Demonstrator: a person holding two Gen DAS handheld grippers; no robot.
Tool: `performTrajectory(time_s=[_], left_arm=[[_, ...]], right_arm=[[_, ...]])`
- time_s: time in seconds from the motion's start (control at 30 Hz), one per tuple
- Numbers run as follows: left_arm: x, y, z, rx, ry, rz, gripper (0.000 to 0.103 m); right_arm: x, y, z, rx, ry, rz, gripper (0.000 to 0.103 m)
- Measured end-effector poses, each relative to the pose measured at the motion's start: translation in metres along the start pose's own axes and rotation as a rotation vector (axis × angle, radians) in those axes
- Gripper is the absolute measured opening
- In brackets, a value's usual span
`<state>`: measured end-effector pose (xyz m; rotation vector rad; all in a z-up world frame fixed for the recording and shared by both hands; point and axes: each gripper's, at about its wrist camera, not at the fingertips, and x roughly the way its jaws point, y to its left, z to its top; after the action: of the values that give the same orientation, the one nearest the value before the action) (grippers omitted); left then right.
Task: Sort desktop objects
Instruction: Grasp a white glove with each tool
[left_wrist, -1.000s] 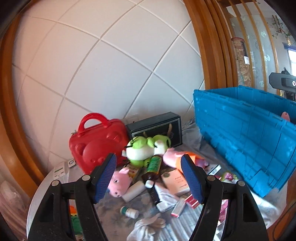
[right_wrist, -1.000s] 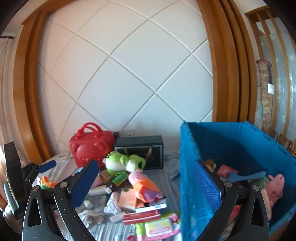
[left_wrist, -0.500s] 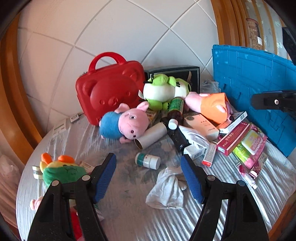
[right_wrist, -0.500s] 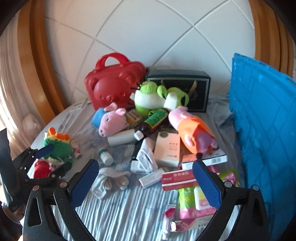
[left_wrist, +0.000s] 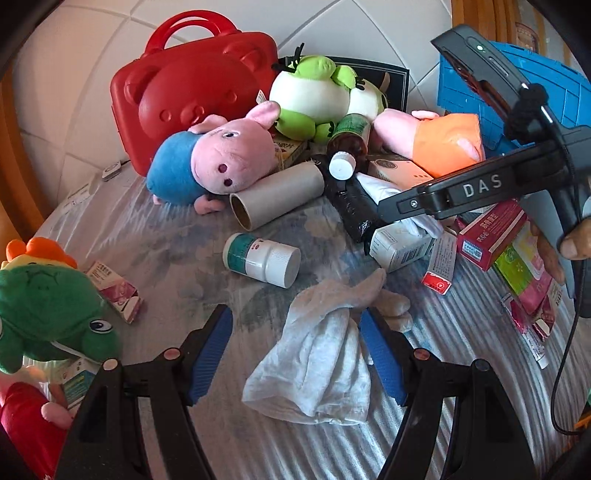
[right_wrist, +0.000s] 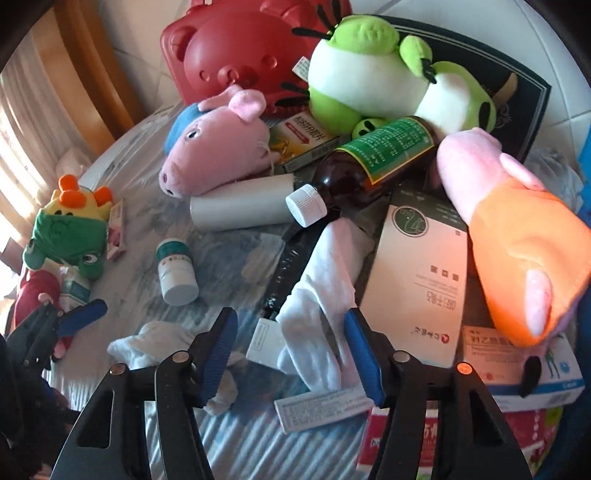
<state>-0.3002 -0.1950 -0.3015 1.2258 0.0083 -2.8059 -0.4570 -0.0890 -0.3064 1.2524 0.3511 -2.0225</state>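
left tongs (left_wrist: 295, 343): jaws spread wide, nothing gripped, low over a crumpled white glove (left_wrist: 321, 354) that lies between the blue pads; the right-hand pad touches or just overlaps its edge. beyond the glove, a white pill bottle with a green label (left_wrist: 262, 258) lies on its side, then a cardboard tube (left_wrist: 277, 199) against a pink pig plush with a blue body (left_wrist: 214, 166).

right tongs (right_wrist: 291, 347): jaws likewise spread, empty, with a second white glove (right_wrist: 325, 295), long and rumpled, running up between the pads and draped over a black wrapped object (right_wrist: 288, 266). just beside its right pad lies a flat white box with a green round mark (right_wrist: 417, 280); past the glove a brown bottle with a green label and white cap (right_wrist: 369, 170) rests on its side.

farther back: a green and white plush (right_wrist: 369, 74), a red bear-faced case (left_wrist: 192, 96), a dark box (right_wrist: 517, 96), and a pink and orange plush (right_wrist: 517, 236) toward the right edge of the worktop (left_wrist: 177, 251), which is covered in a grey patterned cloth. a green frog plush with orange spikes (left_wrist: 48, 306) sits at the left edge. a blue crate (left_wrist: 465, 88) stands at the far right corner; a white tiled wall with wooden trim rises behind.
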Motion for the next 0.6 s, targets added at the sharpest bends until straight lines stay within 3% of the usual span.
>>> performTrajectory(time_s=[0.1, 0.17, 0.23, 0.3, 0.4, 0.6], left_arm=[[0.013, -0.003, -0.002, 0.011, 0.04, -0.034, 0.071], [0.02, -0.007, -0.003, 0.024, 0.058, -0.042, 0.069], [0.025, -0.01, -0.004, 0.042, 0.081, -0.064, 0.053], [0.03, -0.011, -0.005, 0.035, 0.109, -0.145, 0.024], [0.026, -0.011, -0.004, 0.044, 0.11, -0.17, 0.016], [-0.009, -0.007, -0.002, 0.073, 0.047, -0.164, 0.013]], right_arm=[[0.017, -0.005, 0.003, -0.01, 0.05, -0.009, 0.032], [0.019, -0.011, 0.005, 0.012, 0.05, -0.001, 0.032], [0.02, -0.015, 0.007, 0.025, 0.058, -0.001, 0.028], [0.019, -0.015, 0.006, 0.032, 0.062, 0.009, 0.021], [0.011, -0.014, 0.005, 0.05, 0.039, 0.027, 0.012], [-0.033, -0.007, 0.005, 0.093, -0.068, 0.074, 0.011]])
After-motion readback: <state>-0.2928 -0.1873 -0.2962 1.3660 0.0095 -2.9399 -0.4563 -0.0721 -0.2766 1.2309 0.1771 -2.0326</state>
